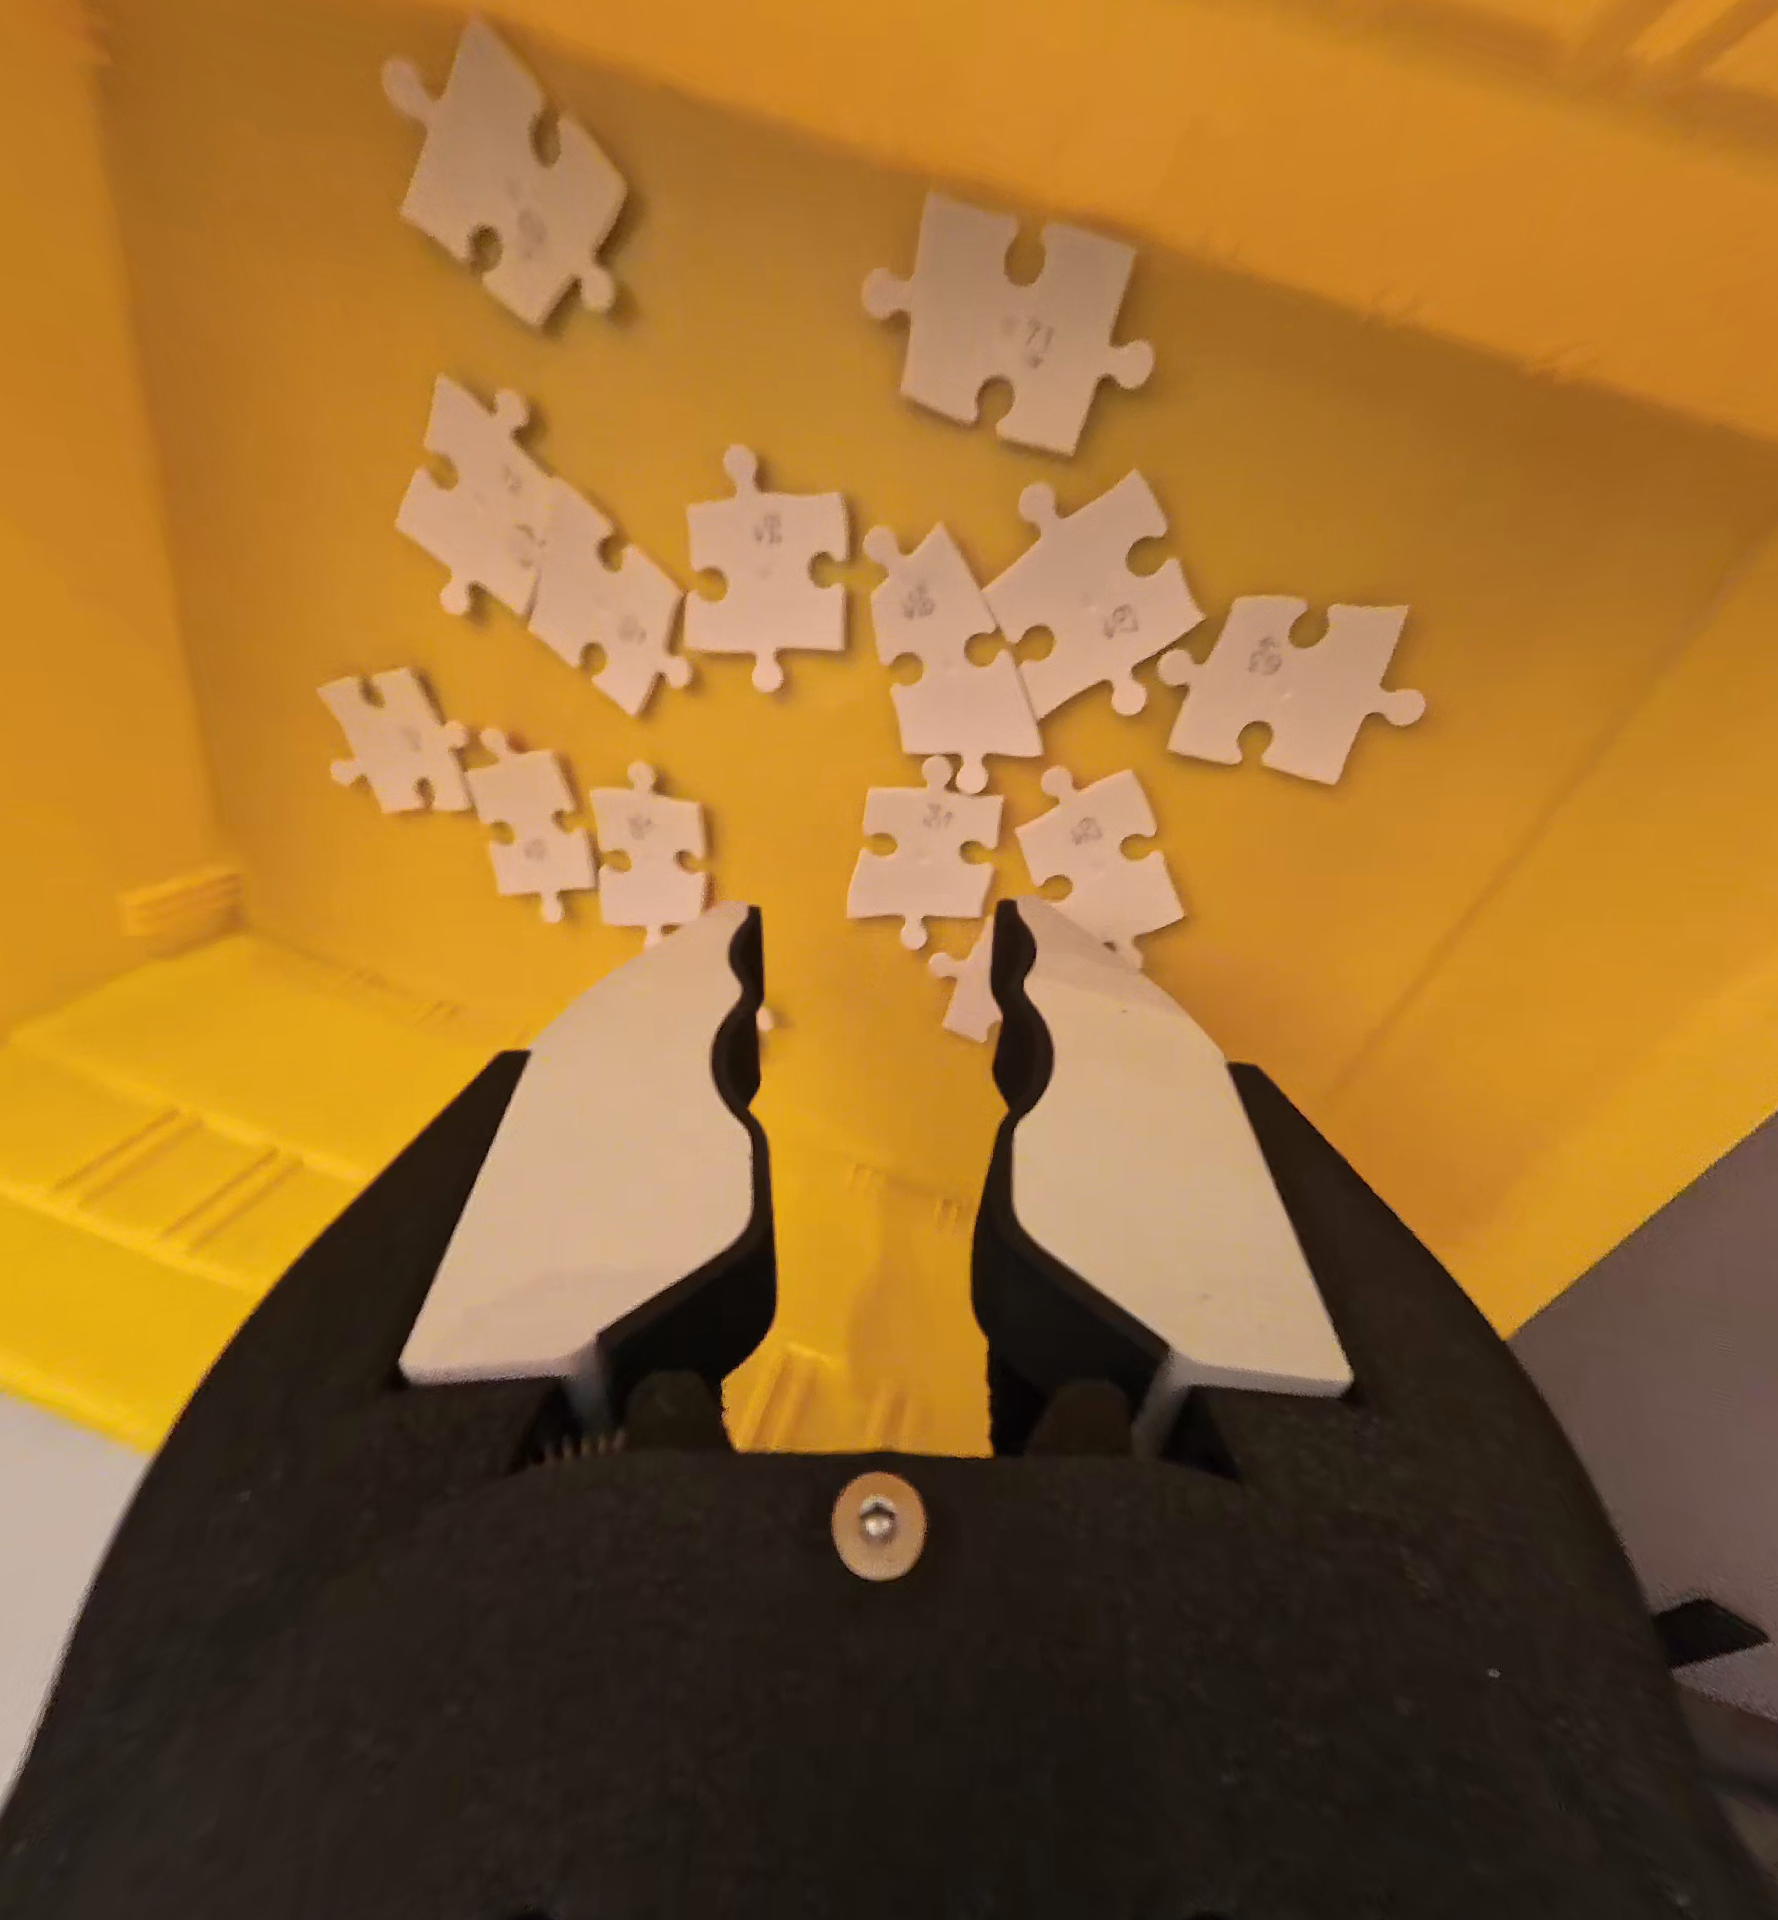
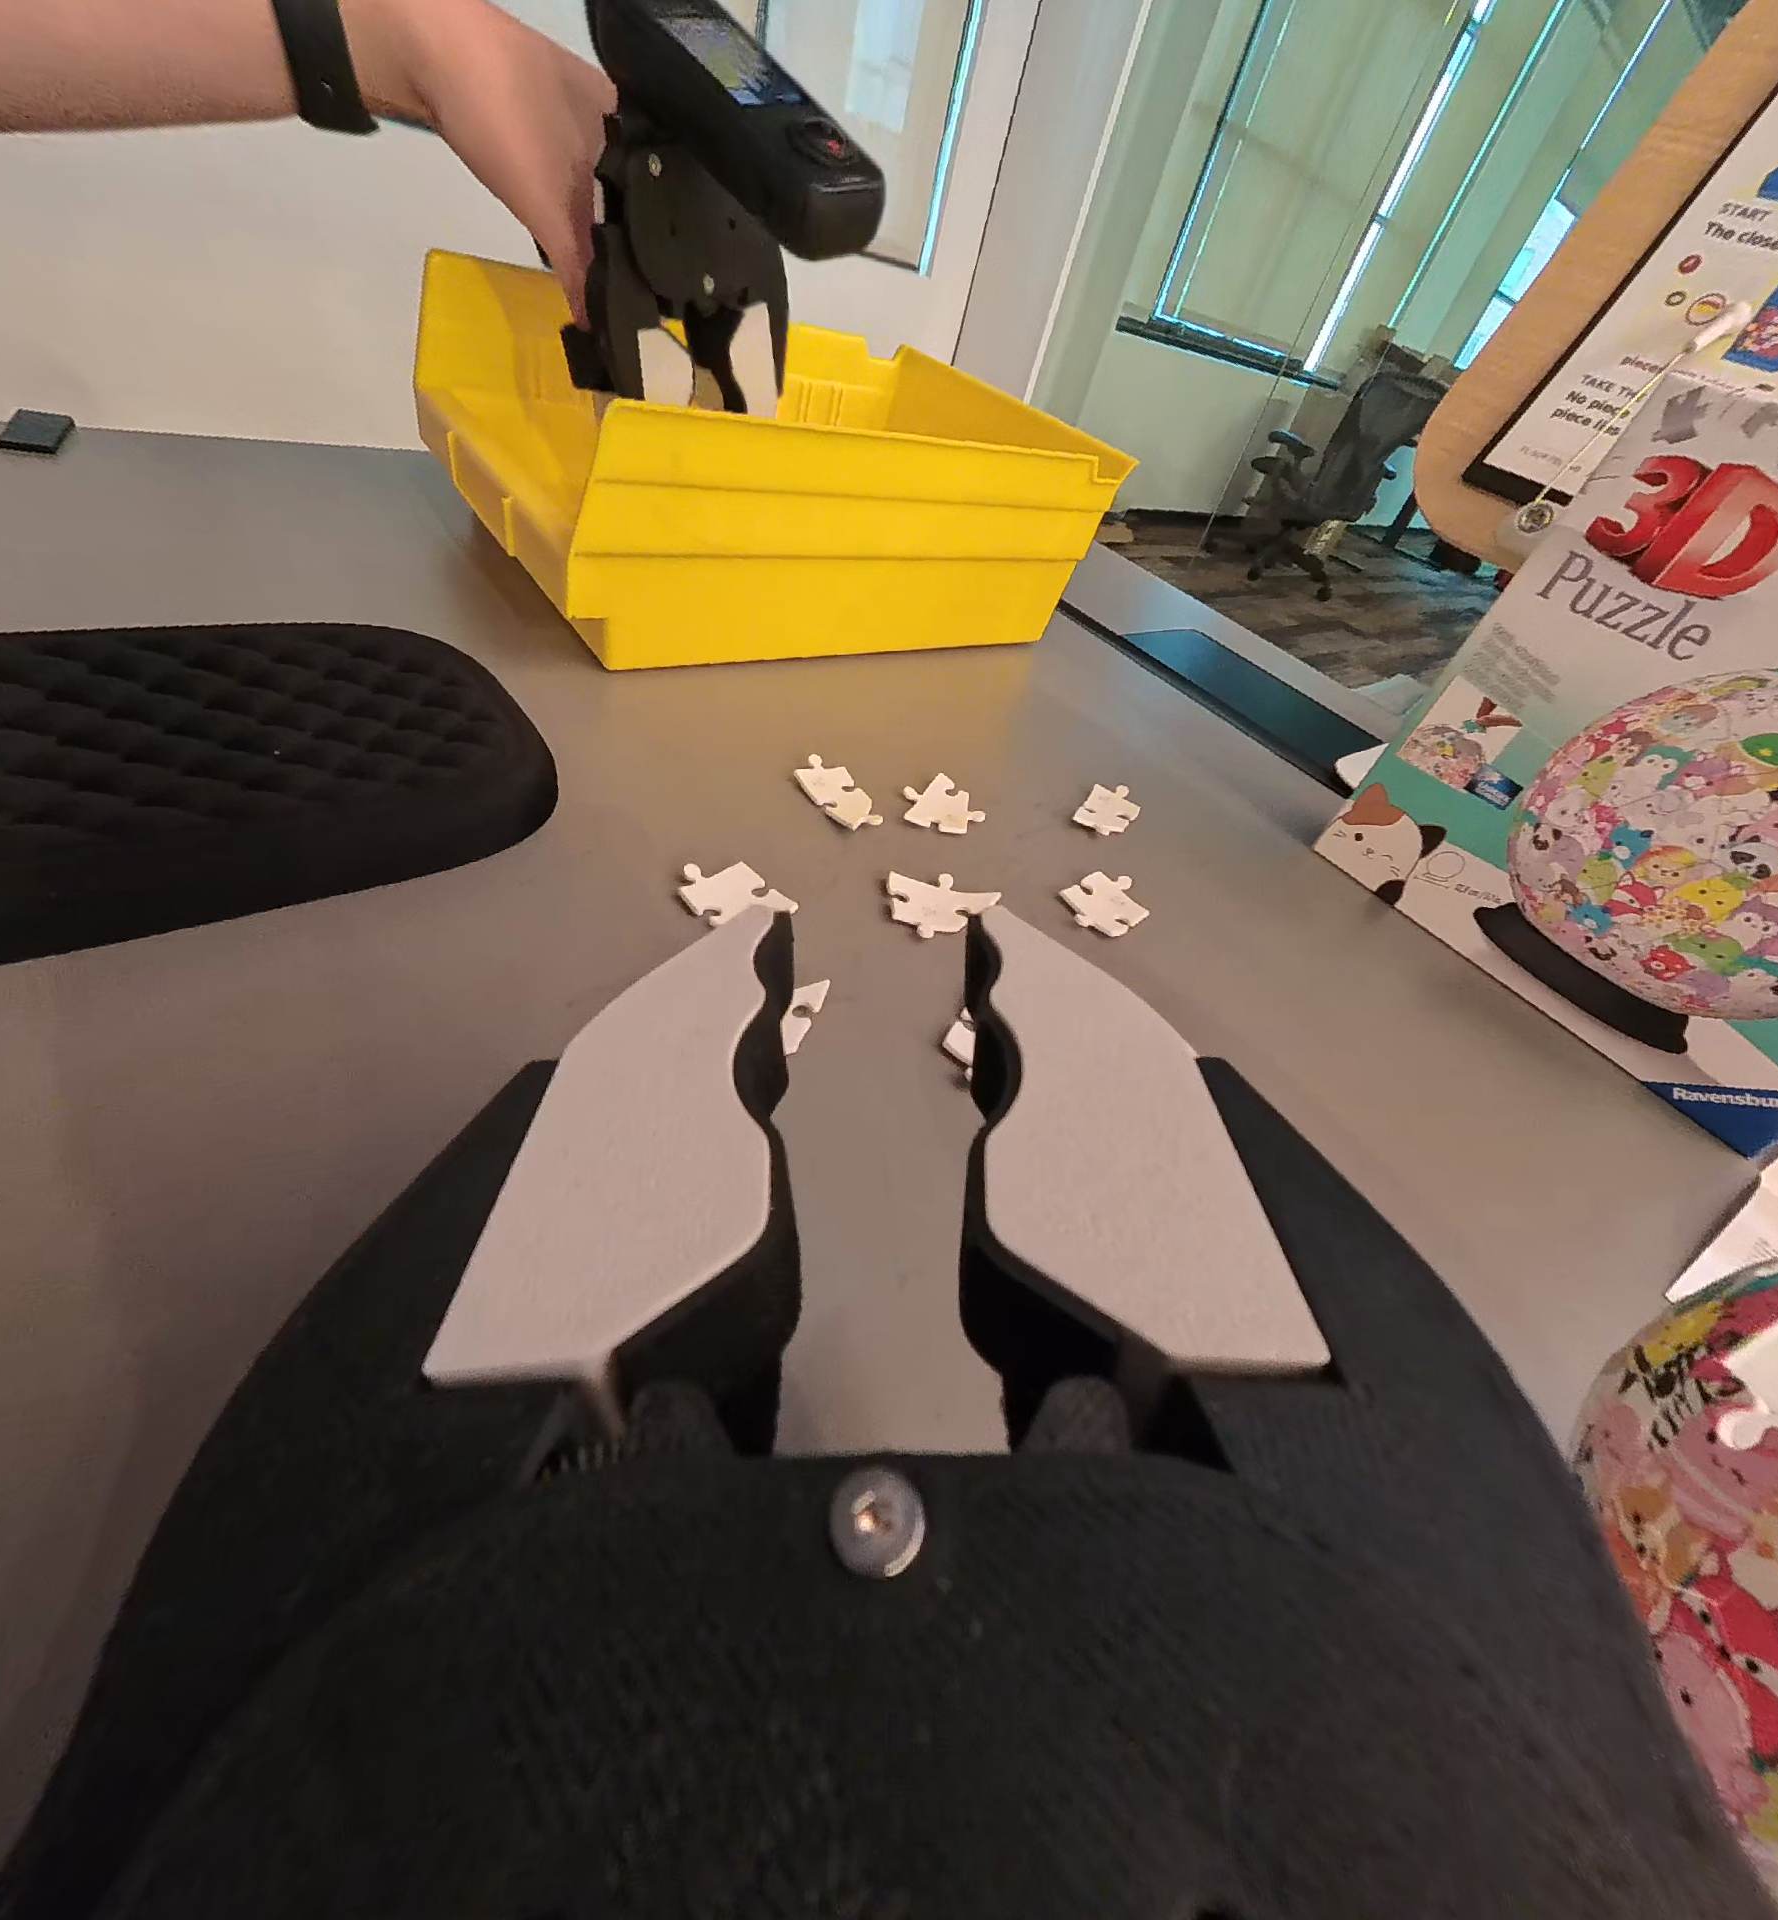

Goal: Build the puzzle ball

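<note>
Yellow plastic filled the left wrist view: the bin (image 1: 1487, 935) floor held scattered white puzzle pieces (image 1: 765, 582), face down, with the left tool (image 1: 880, 920) spread and empty above them. Only the right wrist view showed the grey counter (image 2: 241, 1091), more pieces (image 2: 932, 902), the puzzle box (image 2: 1633, 831), the part-built ball (image 2: 1716, 1558), and the right tool (image 2: 880, 925), spread and empty. Pieces looked light, thin and stiff, best pinched by an edge.
</note>
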`<state>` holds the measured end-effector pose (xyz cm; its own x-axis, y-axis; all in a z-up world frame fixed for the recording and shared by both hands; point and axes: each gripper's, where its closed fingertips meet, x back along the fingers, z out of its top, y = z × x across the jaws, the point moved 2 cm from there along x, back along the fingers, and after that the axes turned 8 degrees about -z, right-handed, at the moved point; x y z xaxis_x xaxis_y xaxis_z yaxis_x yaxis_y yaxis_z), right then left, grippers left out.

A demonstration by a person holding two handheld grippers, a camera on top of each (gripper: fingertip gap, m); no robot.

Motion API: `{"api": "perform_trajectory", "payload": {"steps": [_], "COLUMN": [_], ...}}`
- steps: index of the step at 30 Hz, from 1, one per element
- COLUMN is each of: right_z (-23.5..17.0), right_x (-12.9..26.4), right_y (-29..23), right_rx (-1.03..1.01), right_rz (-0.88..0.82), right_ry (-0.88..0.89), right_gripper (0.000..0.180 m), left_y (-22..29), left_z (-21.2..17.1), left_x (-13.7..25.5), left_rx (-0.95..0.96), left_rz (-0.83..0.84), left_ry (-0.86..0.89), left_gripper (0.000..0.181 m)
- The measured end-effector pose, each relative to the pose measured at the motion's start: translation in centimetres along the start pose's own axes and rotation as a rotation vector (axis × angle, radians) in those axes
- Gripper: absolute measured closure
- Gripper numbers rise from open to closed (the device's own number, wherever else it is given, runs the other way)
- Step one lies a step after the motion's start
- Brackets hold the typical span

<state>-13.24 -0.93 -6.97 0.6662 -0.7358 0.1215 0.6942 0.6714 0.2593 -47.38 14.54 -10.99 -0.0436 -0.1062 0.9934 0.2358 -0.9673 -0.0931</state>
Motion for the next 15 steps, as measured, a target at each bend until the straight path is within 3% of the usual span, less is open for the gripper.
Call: {"api": "perform_trajectory", "payload": {"steps": [15], "right_z": [-0.5], "right_x": [-0.1], "right_y": [-0.4], "right_rx": [0.013], "right_rz": [0.024], "right_ry": [-0.032], "right_gripper": [0.147], "left_y": [0.2], "left_z": [0.2], "left_x": [-1.6], "left_rx": [0.029], "left_rz": [-0.14], "left_ry": [-0.036], "left_gripper": [0.144]}}
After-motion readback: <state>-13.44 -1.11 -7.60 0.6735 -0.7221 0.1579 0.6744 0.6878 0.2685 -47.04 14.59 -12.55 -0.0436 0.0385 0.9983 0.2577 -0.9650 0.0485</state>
